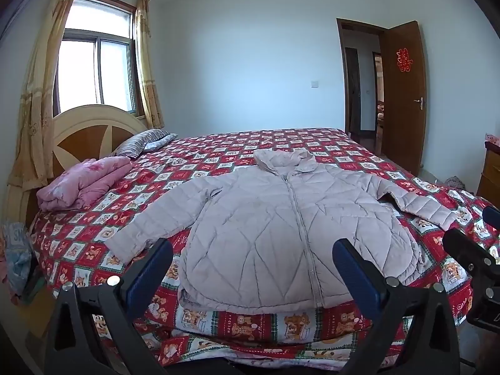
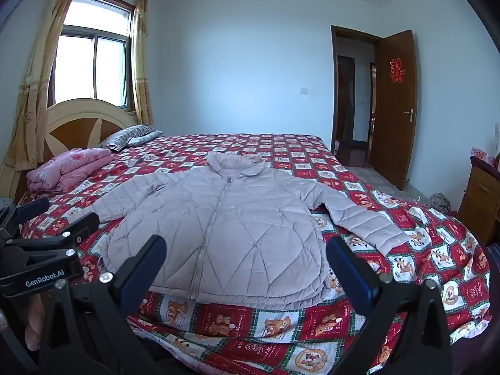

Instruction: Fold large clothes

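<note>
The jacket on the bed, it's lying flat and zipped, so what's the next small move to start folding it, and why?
Probably bring the left claw down to the left sleeve and pinch its cuff. The jacket lies flat, front up, both sleeves spread out, unfolded. Both claws are open and empty, short of the hem, and the right claw could take the other sleeve.

A pale lilac quilted puffer jacket (image 1: pixel 275 237) of smooth, faintly sheened cloth is lying on a matt red-checked printed cotton bedspread (image 1: pixel 359 156); the varnished brown wooden door (image 1: pixel 403 93) is looking glossy, the pink folded quilt (image 1: pixel 84 184) soft
</note>
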The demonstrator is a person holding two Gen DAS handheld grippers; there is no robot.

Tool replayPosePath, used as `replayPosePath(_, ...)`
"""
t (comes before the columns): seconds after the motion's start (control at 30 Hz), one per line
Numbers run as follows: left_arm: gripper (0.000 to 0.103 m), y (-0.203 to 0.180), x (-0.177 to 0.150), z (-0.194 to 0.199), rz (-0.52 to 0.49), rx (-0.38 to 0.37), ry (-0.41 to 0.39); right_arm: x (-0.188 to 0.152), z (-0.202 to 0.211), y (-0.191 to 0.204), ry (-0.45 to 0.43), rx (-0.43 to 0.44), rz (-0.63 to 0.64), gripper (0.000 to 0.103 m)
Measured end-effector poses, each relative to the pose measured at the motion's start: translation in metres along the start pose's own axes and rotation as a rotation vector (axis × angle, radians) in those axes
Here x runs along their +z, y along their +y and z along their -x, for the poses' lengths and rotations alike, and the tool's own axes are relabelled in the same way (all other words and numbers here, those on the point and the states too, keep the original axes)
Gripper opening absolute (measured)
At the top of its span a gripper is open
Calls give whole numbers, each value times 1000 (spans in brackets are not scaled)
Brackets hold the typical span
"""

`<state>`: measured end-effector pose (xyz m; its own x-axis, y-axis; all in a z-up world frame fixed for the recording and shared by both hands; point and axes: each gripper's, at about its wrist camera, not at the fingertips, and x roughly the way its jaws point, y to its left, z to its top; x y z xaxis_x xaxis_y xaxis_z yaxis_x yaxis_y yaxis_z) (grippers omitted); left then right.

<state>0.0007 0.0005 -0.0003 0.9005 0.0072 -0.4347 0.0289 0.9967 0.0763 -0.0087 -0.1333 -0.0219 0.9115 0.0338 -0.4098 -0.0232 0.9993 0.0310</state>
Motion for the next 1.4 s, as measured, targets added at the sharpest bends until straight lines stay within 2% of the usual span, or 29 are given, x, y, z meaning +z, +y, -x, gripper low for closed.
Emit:
replayPosePath(0.17, 102, 3, 2, -5, -7, 15, 0, 0, 0, 0, 3, 2, -2, 103)
replayPosePath(0.2, 102, -3, 1, 2, -21, 3, -30, 0, 0, 0, 2, 3, -3, 103)
replayPosePath(0.33, 102, -4, 0, 3, -28, 10, -37, 2, 1, -5, 3, 4, -5, 103)
replayPosePath(0.67, 102, -4, 0, 1, -37, 35, -48, -3, -2, 2, 9, 3, 5, 103)
replayPosePath(1.4, 102, -3, 1, 2, -39, 41, -58, -4, -3, 2, 10, 3, 1, 103)
